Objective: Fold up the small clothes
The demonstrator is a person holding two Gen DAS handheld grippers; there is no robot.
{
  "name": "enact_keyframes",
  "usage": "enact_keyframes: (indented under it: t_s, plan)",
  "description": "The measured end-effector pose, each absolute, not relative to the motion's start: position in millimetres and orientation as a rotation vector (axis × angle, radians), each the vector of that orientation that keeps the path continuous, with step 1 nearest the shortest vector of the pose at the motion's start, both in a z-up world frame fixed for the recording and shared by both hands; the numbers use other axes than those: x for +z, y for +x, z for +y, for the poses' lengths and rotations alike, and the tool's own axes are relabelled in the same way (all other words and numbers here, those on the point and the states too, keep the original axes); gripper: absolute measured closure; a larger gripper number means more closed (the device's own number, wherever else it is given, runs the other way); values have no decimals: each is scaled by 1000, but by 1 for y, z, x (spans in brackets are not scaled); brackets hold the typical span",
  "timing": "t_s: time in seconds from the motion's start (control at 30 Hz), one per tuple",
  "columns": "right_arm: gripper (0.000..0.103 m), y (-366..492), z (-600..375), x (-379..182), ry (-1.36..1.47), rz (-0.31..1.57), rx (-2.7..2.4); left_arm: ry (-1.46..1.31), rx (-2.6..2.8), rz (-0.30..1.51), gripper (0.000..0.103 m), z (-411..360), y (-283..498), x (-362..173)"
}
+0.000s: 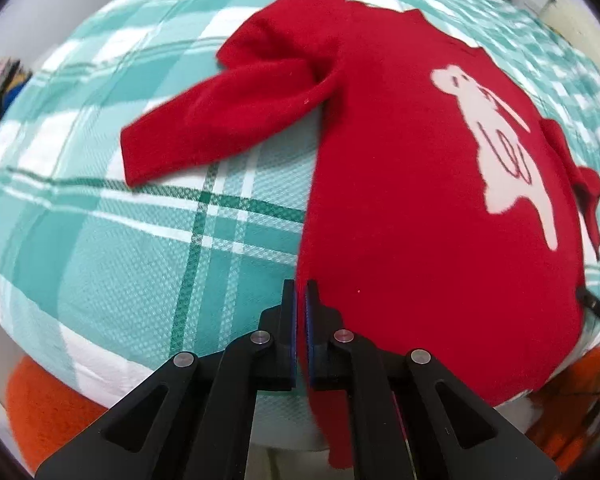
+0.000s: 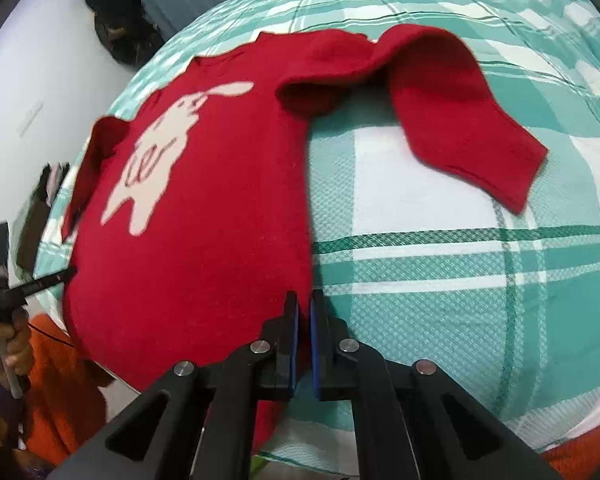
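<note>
- Across a teal-and-white plaid bed cover lies the red sweater, front up, white rabbit motif showing, both sleeves out to the sides and the hem toward the person.
- Left claw is clenched on the hem's left corner; right claw is clenched on the right corner, red knit caught between the pads in both wrist views.
- Risk, as I judge it: the knit is soft and thin at the hem, so an uneven lift could pull one corner free or skew the fold.
- The right sleeve is humped and twisted at the shoulder; folding over it would trap a lump.
- Open cover lies on both sides of the sweater; the near bed edge sits just below the hem, so cloth could slide off.
</note>
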State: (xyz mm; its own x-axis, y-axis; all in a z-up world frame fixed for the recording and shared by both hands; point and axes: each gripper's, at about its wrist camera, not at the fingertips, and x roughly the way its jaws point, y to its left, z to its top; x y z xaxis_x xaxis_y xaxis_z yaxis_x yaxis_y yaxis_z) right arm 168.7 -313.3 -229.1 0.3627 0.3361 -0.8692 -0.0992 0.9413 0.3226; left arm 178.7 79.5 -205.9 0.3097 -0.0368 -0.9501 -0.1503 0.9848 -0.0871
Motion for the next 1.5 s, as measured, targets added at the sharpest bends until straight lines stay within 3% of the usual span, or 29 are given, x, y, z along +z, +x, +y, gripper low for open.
enact_keyframes:
  t_s: [0.07, 0.1, 0.17, 0.2, 0.23, 0.27, 0.53, 0.6, 0.67, 0.7, 0.73, 0.87, 1.07, 1.2, 1.3, 1.37, 1.43, 1.5]
  plan:
    - [97, 172, -317, -230, 253, 1150, 285, -143, 96, 1253, 98, 80, 174, -206]
    - [91, 172, -320, -229, 286, 1147, 293, -120, 103, 1244, 97, 76, 172, -204]
    - [79, 168, -339, -223, 392, 1135, 308, -121, 103, 1231, 79, 76, 166, -198]
    - [72, 162, -356, -215, 438, 1101, 284, -138, 111, 1226, 50, 79, 158, -191]
    - [71, 158, -367, -210, 466, 1072, 263, -164, 124, 1209, 32, 85, 151, -186]
    - [71, 154, -386, -205, 512, 1040, 233, -199, 137, 1177, 30, 91, 141, -180]
    - [57, 189, -473, -240, 865, 991, 91, -365, 228, 1142, 29, 128, 101, -188]
    - [57, 206, -475, -253, 920, 993, 114, -380, 233, 1146, 29, 125, 109, -190]
    - [76, 216, -478, -259, 911, 1014, 98, -376, 236, 1149, 29, 124, 113, -193]
    - [96, 220, -478, -256, 886, 1018, 86, -372, 239, 1149, 29, 125, 113, -193]
    - [99, 221, -479, -252, 862, 1018, 89, -367, 243, 1150, 29, 133, 102, -190]
    - [99, 201, -502, -200, 692, 919, 55, -358, 252, 1155, 29, 137, 94, -190]
    - [99, 156, -482, -132, -48, 812, -45, -380, 258, 1164, 29, 141, 89, -190]
    - [95, 133, -459, -164, -376, 915, 103, -352, 263, 1172, 29, 137, 89, -191]
    - [94, 121, -472, -189, -342, 1054, 145, -352, 266, 1176, 29, 139, 86, -191]
    - [80, 116, -492, -188, -239, 1082, 131, -364, 272, 1180, 29, 142, 85, -193]
    - [60, 115, -513, -181, -59, 1090, 132, -376, 278, 1186, 29, 143, 86, -195]
    - [53, 121, -535, -179, 179, 1120, 107, -368, 285, 1190, 29, 142, 88, -196]
